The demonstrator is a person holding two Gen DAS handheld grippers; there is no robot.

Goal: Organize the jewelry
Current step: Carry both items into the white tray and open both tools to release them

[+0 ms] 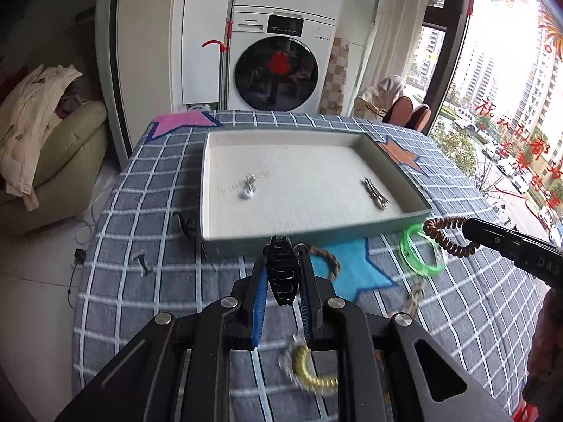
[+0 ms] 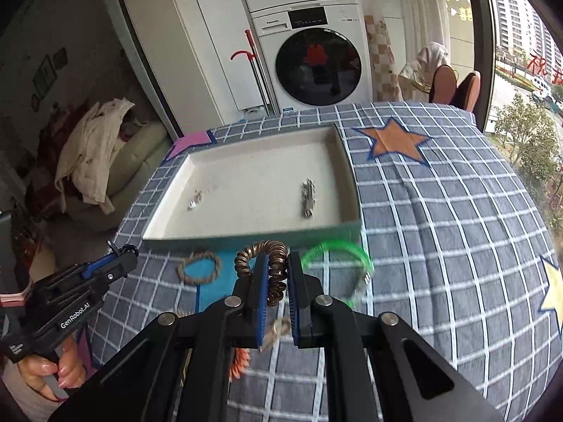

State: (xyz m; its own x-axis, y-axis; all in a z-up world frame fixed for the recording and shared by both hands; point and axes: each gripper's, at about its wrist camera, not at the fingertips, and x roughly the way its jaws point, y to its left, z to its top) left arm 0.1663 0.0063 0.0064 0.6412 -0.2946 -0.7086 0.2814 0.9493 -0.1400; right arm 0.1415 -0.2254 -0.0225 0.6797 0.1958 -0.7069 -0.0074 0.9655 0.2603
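My left gripper (image 1: 281, 263) is shut on a black claw hair clip (image 1: 281, 270), held above the cloth just before the tray's near wall. My right gripper (image 2: 276, 263) is shut on a brown spiral hair tie (image 2: 271, 267), also near the tray's front edge; it shows at the right in the left wrist view (image 1: 447, 235). The shallow tray (image 1: 316, 237) holds a silver pearl piece (image 1: 247, 188) and a dark metal clip (image 1: 375, 193). On the cloth lie a green bangle (image 1: 420, 249), a rope bracelet (image 1: 329, 258) and a yellow spiral tie (image 1: 309, 372).
The table has a grey checked cloth with coloured stars (image 2: 396, 140). A small black pin (image 1: 142, 263) and a dark item (image 1: 186, 227) lie left of the tray. An orange spiral piece (image 2: 239, 362) lies under my right gripper. A washing machine (image 1: 278, 66) stands behind, a sofa (image 1: 52, 161) left.
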